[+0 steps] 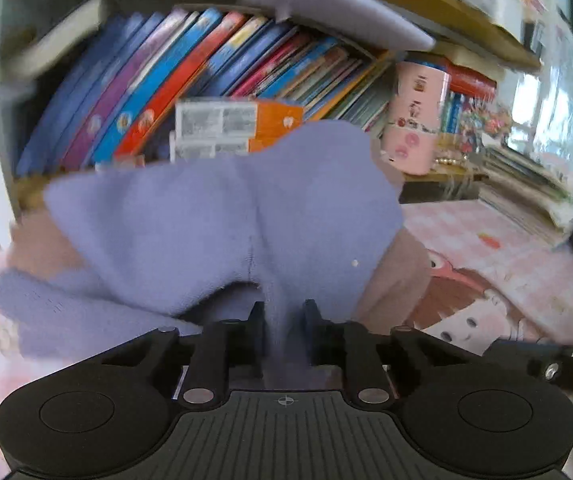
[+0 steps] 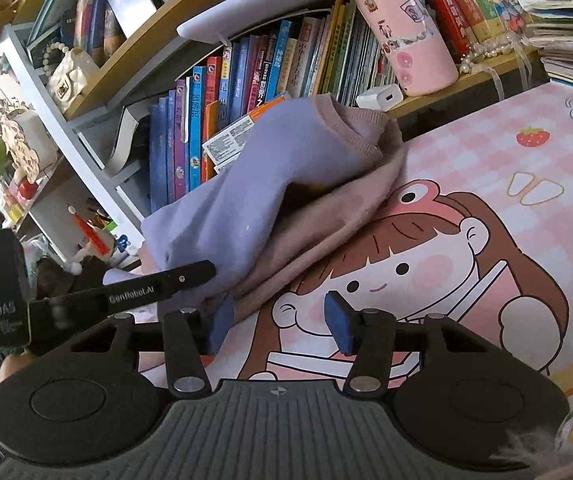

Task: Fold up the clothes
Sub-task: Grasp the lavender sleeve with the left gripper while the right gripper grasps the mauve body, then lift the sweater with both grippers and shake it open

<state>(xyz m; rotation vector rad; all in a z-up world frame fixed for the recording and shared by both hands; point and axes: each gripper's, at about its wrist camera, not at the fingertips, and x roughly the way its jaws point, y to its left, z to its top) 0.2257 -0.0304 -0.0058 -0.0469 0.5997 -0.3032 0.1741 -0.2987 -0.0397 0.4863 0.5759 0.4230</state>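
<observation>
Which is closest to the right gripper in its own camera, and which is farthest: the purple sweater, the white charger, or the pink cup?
From the right gripper:
1. Purple sweater, just ahead on the left, by its left finger.
2. White charger, farther back on the low shelf.
3. Pink cup, behind the charger, slightly right.

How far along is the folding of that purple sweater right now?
Early to midway. The left hand-held gripper is shut on the purple sweater, lifting it over its mauve half. The right hand-held gripper is open, holding nothing. Flattening and further folds on the desk mat remain.
</observation>
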